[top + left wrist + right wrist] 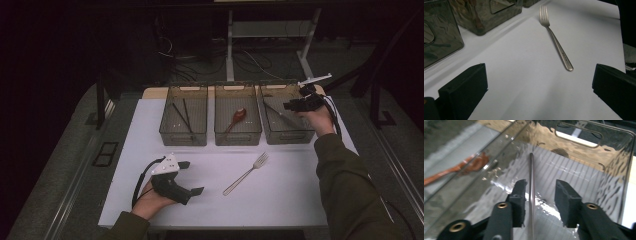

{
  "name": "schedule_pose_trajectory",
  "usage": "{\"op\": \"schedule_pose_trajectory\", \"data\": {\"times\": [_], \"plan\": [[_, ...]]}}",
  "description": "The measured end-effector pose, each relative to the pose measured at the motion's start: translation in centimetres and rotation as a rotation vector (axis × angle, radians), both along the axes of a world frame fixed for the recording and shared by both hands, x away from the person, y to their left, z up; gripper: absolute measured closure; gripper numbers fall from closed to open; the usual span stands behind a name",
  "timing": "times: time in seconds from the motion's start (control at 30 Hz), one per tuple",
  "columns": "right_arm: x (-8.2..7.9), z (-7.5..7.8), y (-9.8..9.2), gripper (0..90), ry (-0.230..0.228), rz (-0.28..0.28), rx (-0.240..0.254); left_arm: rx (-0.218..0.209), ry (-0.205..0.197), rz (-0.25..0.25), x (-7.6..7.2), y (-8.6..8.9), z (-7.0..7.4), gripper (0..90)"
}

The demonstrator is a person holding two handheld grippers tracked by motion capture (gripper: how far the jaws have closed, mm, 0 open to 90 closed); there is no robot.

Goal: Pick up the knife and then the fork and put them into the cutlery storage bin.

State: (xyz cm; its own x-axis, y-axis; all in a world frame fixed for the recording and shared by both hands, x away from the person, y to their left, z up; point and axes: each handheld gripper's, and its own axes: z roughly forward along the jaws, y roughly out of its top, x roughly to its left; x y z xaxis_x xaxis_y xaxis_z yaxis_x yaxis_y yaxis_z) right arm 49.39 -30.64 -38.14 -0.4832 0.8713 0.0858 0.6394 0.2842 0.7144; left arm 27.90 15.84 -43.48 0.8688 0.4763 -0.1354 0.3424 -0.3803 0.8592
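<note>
A slim metal utensil handle (531, 170) lies in the right clear bin (287, 137). My right gripper (540, 187) hangs over that bin with its jaws apart, the handle running between them close to the left pad and free of the right one. From above, the right gripper (291, 106) sits at the bin's far right corner. A silver fork (246, 174) lies slanted on the white mat, tines away from me. My left gripper (192, 177) rests low at the front left, open and holding nothing, with the fork (556, 42) ahead of its wide-set jaws.
The middle bin (238, 136) holds a red-brown spoon (237, 118); the left bin (183, 137) holds dark chopsticks (182, 117). The three bins stand in a row along the back of the white mat (280, 200). Dark floor and cables lie beyond.
</note>
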Motion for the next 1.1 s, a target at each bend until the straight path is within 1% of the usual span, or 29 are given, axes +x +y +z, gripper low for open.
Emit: {"op": "schedule_pose_trajectory", "data": {"times": [0.07,0.17,0.23,0.27,0.33,0.43,0.47,0.5,0.53,0.57,0.67,0.77,0.8,0.87,1.0,1.1], "plan": [[-0.2,0.2,-0.2,54.8,-0.003,-0.004,0.026,0.001,0.000,0.001,0.0,0.0,0.0,0.0],[-0.7,0.6,-0.5,50.0,-0.016,-0.007,0.075,0.002,0.000,0.002,0.0,0.0,0.0,0.0],[-1.2,1.0,-0.6,45.6,-0.030,-0.001,0.098,0.002,0.000,0.002,0.0,0.0,0.0,0.0],[-1.5,1.3,-0.6,45.6,-0.035,0.003,0.106,0.003,0.000,0.001,0.0,0.0,0.0,0.0],[-2.3,1.7,-0.6,45.5,-0.060,0.007,0.116,0.004,0.000,0.001,0.0,0.0,0.0,0.0],[-3.6,2.3,-0.7,45.9,-0.080,0.022,0.176,0.006,-0.002,-0.001,0.0,-0.1,0.0,0.0],[-4.0,2.5,-0.6,46.0,-0.090,0.032,0.179,0.008,-0.003,-0.002,0.0,-0.1,0.0,0.0],[-4.5,2.7,-0.4,47.1,-0.084,0.033,0.178,0.008,-0.002,-0.002,0.0,-0.1,0.0,0.0],[-4.9,2.9,-0.3,47.3,-0.082,0.040,0.197,0.007,-0.002,-0.001,0.0,-0.1,0.0,0.0],[-5.4,3.1,-0.2,47.7,-0.092,0.053,0.205,0.007,-0.002,0.000,0.0,-0.1,0.0,0.0],[-6.8,3.4,0.3,51.4,-0.116,0.086,0.198,0.007,-0.003,0.000,0.0,-0.1,0.0,0.0],[-8.0,3.5,0.9,56.0,-0.133,0.120,0.173,0.008,-0.002,0.001,0.0,-0.1,0.0,0.0],[-8.4,3.5,1.1,56.8,-0.132,0.131,0.168,0.008,-0.002,0.001,0.0,-0.1,0.0,0.0],[-9.1,3.4,1.4,61.8,-0.124,0.153,0.173,0.008,-0.002,0.002,0.0,0.0,0.0,0.0],[-10.6,3.1,2.1,76.4,-0.113,0.195,0.171,0.010,-0.001,0.002,0.0,-0.1,0.0,0.0],[-11.7,2.7,2.8,81.5,-0.105,0.241,0.165,0.010,0.000,0.002,0.0,-0.1,0.0,0.0]]}}
